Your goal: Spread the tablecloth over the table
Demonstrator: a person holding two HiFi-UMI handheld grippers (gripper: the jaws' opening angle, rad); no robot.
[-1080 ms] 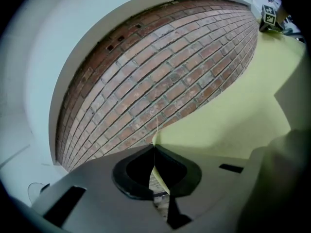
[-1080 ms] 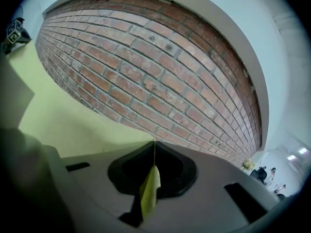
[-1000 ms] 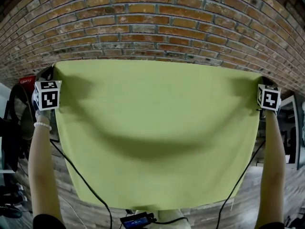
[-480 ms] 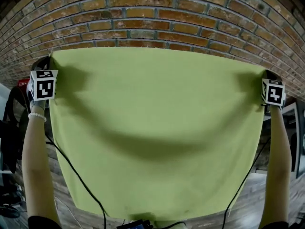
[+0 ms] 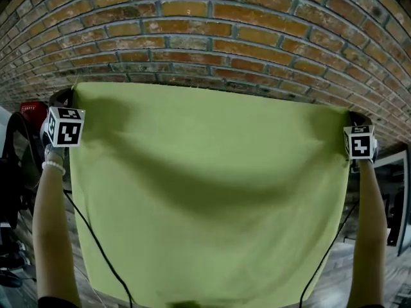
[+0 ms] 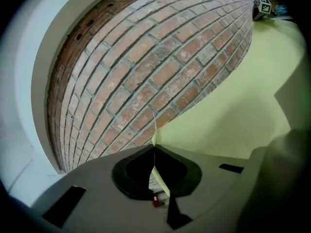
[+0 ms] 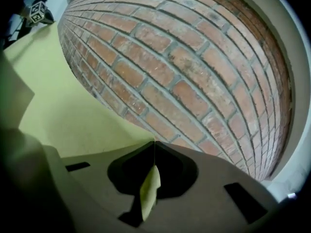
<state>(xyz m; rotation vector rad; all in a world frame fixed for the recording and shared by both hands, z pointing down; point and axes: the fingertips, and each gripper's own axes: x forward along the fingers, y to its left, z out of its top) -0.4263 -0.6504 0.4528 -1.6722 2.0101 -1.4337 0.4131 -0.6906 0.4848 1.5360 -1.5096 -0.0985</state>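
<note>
While both tongs have the tablecloth (image 5: 205, 191) up in the air, I log this as the carry-and-lower step; the spread itself is not yet done. The left tongs (image 6: 154, 148) are clenched on the cloth's top left corner, with a sliver of green fabric pinched between the jaws and its tail poking back through. The right tongs (image 7: 154, 143) are the same, clamped on the top right corner.

The cloth hangs as a flat yellow-green sheet between the two. Its top edge is fairly taut with a slight sag mid-span, and its lower edge drops out of the bottom of the head view. A brick wall (image 5: 205, 37) is behind it. Nothing carries the cloth but the tongs.

The worktop shows in no view because the sheet blocks everything below, so I can't place the cloth against its edges or corners.

Next move, my judgement: bring both hands forward and down together, keeping the top edge level and tense. Let the free lower edge land first, lay the rest out, and let go only once the corners sit. Uneven lowering would likely skew the lay.

Containers: none in view, nothing to report.
</note>
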